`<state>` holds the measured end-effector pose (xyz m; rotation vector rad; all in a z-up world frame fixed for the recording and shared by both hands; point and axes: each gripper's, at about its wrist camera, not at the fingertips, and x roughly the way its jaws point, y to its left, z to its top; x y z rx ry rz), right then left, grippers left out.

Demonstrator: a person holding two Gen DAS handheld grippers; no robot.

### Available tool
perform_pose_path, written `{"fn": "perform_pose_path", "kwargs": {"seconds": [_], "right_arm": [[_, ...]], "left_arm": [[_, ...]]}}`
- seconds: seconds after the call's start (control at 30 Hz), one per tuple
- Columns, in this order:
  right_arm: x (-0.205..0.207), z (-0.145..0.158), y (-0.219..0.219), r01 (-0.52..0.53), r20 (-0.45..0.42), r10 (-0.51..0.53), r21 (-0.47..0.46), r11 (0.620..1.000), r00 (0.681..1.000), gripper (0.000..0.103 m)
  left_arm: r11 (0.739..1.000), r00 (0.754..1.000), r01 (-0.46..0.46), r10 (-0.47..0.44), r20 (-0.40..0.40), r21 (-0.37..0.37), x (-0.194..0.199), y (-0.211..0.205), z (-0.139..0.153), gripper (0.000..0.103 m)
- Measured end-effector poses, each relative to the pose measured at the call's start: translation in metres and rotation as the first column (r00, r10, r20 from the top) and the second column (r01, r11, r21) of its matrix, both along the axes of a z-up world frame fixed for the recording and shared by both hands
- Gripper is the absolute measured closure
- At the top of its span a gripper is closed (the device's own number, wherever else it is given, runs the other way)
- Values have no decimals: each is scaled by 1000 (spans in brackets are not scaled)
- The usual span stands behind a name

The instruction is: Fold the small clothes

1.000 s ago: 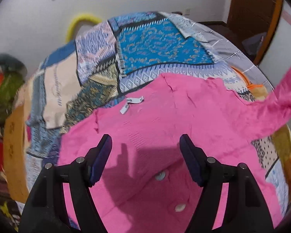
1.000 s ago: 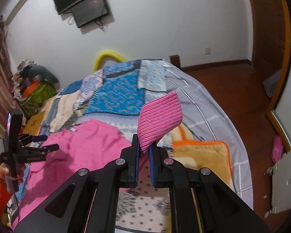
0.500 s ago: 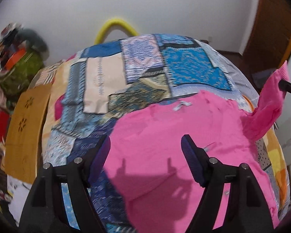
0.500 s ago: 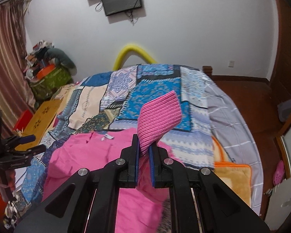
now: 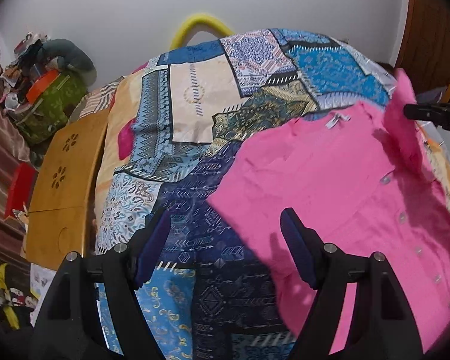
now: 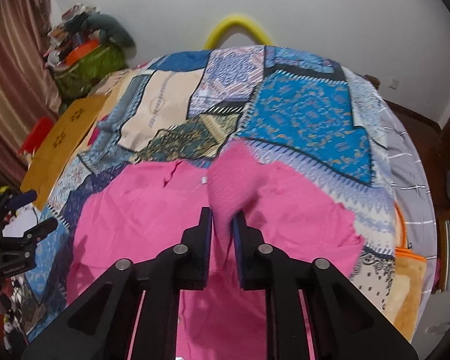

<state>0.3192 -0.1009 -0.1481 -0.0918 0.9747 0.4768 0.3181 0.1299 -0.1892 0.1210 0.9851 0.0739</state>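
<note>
A pink buttoned cardigan [image 5: 339, 186] lies spread on the patchwork bedspread [image 5: 195, 138]; it also shows in the right wrist view [image 6: 141, 210]. My right gripper [image 6: 222, 225] is shut on the cardigan's pink sleeve [image 6: 231, 183] and holds it over the garment's body, near the neck label. In the left wrist view the right gripper [image 5: 411, 111] comes in from the right edge with the sleeve [image 5: 405, 120] hanging from it. My left gripper [image 5: 225, 240] is open and empty, above the bedspread just left of the cardigan's edge.
A wooden board [image 5: 63, 180] lies at the bed's left side. A green bag with piled clutter [image 5: 51, 102] stands in the far left corner. A yellow hoop [image 5: 201, 27] leans on the white wall. An orange-edged blanket [image 6: 408, 285] lies at right.
My right gripper carried the sleeve leftward and down over the cardigan's body. My left gripper moved left off the cardigan and stayed open.
</note>
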Motion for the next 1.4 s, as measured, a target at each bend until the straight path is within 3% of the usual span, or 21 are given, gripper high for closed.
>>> {"fn": "perform_pose_path", "kwargs": {"seconds": [0.3,0.77,0.83,1.0,1.13,1.4], "right_arm": [[-8,7,-12,-7,-13,7,26,1000,1000,69],[12,-52,-12,2,-147,6,52,999,989,68],[15,-59,-10,10,-151,-1,56,998,988,71],[17,-66,-6,0,-147,14,92,996,989,94],[8,-52,0,-39,-57,43,60,997,997,97],[-2,-20,5,-72,-2,72,113,991,997,98]], "left_arm": [[1000,999,-17,16,-29,-21,-1,2,-12,28],[999,998,-39,38,-52,-15,-1,7,-24,28],[999,997,-45,44,-56,-25,0,10,-26,28],[998,997,-50,47,-67,-36,4,11,-31,28],[998,996,-52,49,-76,-37,5,11,-35,28],[999,998,-40,38,-51,-31,-1,6,-24,28]]}}
